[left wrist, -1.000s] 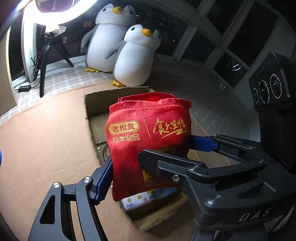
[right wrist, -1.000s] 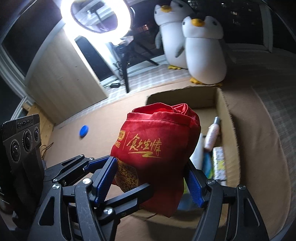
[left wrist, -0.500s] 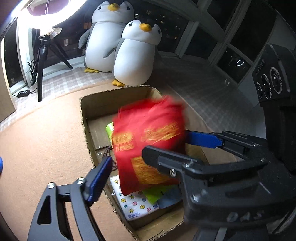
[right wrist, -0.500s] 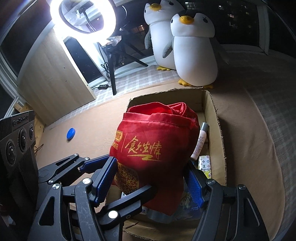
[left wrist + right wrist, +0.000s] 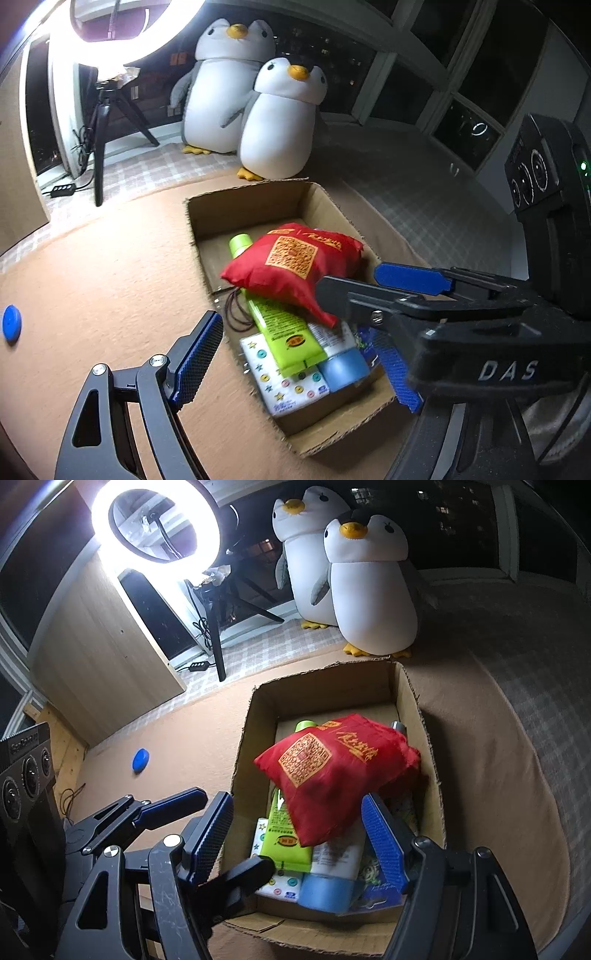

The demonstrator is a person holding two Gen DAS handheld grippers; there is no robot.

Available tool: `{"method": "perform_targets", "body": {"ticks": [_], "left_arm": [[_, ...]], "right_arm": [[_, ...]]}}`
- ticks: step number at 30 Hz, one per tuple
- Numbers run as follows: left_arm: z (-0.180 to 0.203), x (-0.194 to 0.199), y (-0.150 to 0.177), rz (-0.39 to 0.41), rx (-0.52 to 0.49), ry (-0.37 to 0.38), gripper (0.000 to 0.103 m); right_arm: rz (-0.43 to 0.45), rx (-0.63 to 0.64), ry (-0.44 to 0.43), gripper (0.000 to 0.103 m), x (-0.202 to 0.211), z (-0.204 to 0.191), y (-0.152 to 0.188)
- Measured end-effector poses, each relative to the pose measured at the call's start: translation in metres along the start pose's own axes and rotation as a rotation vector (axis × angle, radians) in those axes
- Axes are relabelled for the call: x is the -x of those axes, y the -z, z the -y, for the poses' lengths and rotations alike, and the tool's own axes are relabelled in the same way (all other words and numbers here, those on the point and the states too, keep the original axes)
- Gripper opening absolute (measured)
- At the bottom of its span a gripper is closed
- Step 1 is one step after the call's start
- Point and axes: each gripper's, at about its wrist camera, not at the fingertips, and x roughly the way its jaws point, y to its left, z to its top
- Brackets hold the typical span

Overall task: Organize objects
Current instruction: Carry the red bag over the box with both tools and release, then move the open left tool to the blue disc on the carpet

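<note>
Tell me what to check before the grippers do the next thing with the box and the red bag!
1. Red bag inside the box: ok, it lies tilted on the green tube and the other items.
2. Left gripper let go of the bag: ok, nothing between its fingers.
3. Right gripper let go: ok, fingers apart, bag beyond the tips.
4. Bag settled: cannot tell, it looks slightly blurred.
5. Stray items outside the box: not ok, a blue disc sits on the mat.
6. Path to the disc: ok, bare mat between.
</note>
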Motion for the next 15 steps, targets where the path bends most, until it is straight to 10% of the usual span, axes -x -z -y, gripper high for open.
{"method": "perform_targets", "body": {"ticks": [15], "left_arm": [[-0.081, 0.061, 0.036, 0.025, 0.094, -0.128, 0.085]], "right_arm": [[0.024, -0.06, -0.022, 0.069, 0.009, -0.027, 0.031]]}}
